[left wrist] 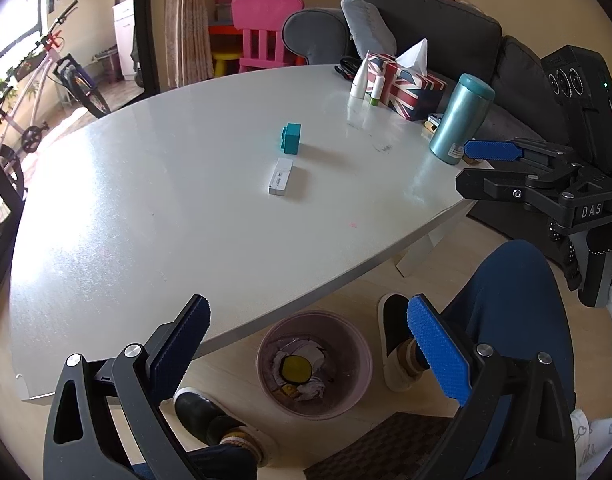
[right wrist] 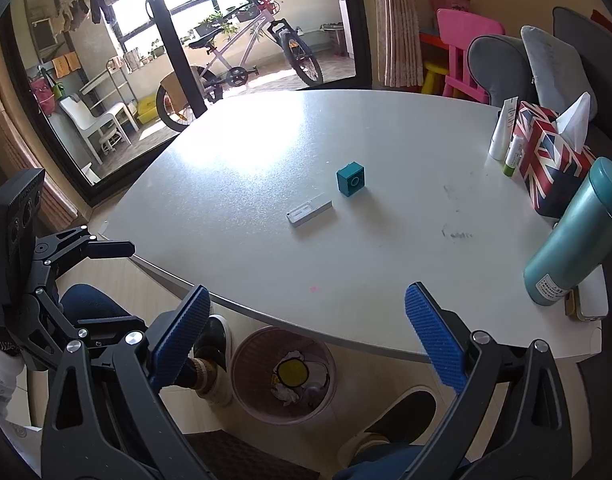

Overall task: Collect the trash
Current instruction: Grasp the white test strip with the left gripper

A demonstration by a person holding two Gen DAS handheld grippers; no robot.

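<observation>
A pink trash bin (left wrist: 262,356) stands on the floor under the table's near edge, holding crumpled paper and a yellow disc; it also shows in the right wrist view (right wrist: 242,364). A small white box (left wrist: 281,176) (right wrist: 309,212) and a teal block (left wrist: 291,138) (right wrist: 351,178) lie mid-table. My left gripper (left wrist: 310,354) is open and empty above the bin. My right gripper (right wrist: 306,344) is open and empty over the table's near edge; it also shows in the left wrist view (left wrist: 472,168).
A white table (left wrist: 146,220) fills both views. A teal flask (right wrist: 574,236), a Union Jack tissue box (right wrist: 550,160) and small tubes (right wrist: 504,132) stand at its right. The person's feet (right wrist: 210,364) flank the bin. A sofa, a pink chair and a bicycle lie beyond.
</observation>
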